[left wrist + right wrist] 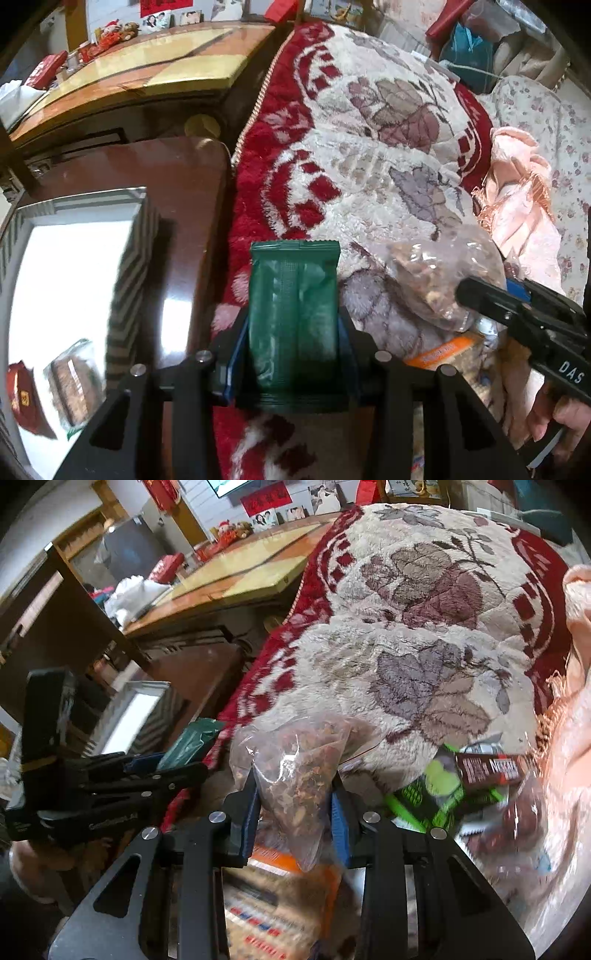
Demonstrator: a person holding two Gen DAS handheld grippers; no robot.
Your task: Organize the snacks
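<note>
My left gripper (293, 332) is shut on a dark green snack packet (293, 314) and holds it above the edge of the red and cream blanket (369, 147). My right gripper (293, 808) is shut on a clear bag of brown dried snacks (291, 775), lifted over a snack pile. The clear bag also shows in the left wrist view (436, 280), with the right gripper (476, 295) at the right. The left gripper with the green packet (188, 742) shows at the left of the right wrist view. A striped box (74, 295) at the left holds a red packet (26, 402) and a clear-wrapped brown snack (75, 387).
The box stands on a dark wooden stool (177, 229). A clear plastic bag with a brown Nestle bar (487, 770), green packets (436, 797) and an orange-edged packet (273, 893) lies under my right gripper. A wooden table (140, 74) is behind. Pink cloth (517, 206) lies at the right.
</note>
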